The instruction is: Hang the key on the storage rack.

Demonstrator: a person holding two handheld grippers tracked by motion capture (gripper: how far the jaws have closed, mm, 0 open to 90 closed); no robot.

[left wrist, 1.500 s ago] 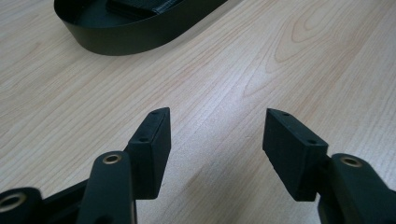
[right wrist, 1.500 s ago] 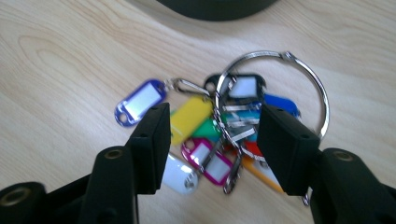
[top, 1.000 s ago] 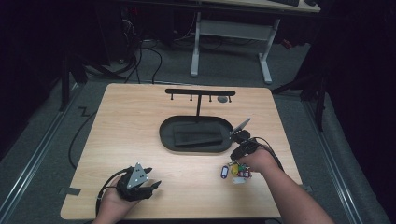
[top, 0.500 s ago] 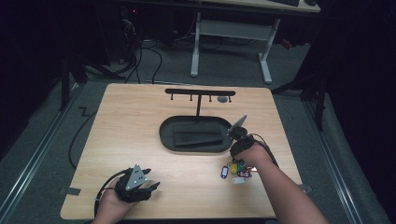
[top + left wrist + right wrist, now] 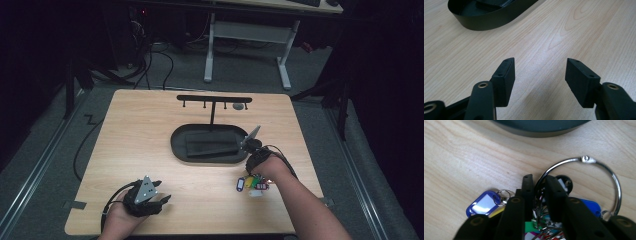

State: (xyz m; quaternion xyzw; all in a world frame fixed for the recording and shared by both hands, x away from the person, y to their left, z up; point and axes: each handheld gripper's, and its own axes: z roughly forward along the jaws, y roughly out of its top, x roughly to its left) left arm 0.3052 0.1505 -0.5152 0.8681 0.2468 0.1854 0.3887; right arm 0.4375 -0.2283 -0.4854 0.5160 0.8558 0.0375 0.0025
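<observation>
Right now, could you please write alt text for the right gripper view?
The right tool is shut on a metal ring holding keys with coloured tags, on a wooden table. A dark tray lies just beyond.

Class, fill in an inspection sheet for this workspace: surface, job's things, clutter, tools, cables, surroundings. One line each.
Surface: wooden table, bare pale grain around the items.
Job's things: key bunch with coloured tags on a large metal ring, lying near the black oval tray; a black hook stand rises behind the tray.
Clutter: nothing seen.
Tools: right tool has just been closing, its jaws now pinching the key bunch's wire rings; left tool open, nothing between its jaws, resting at the near edge.
Cables: one trails from each tool; more lie on the floor behind the table.
Surroundings: dark room, white-legged desk beyond.
</observation>
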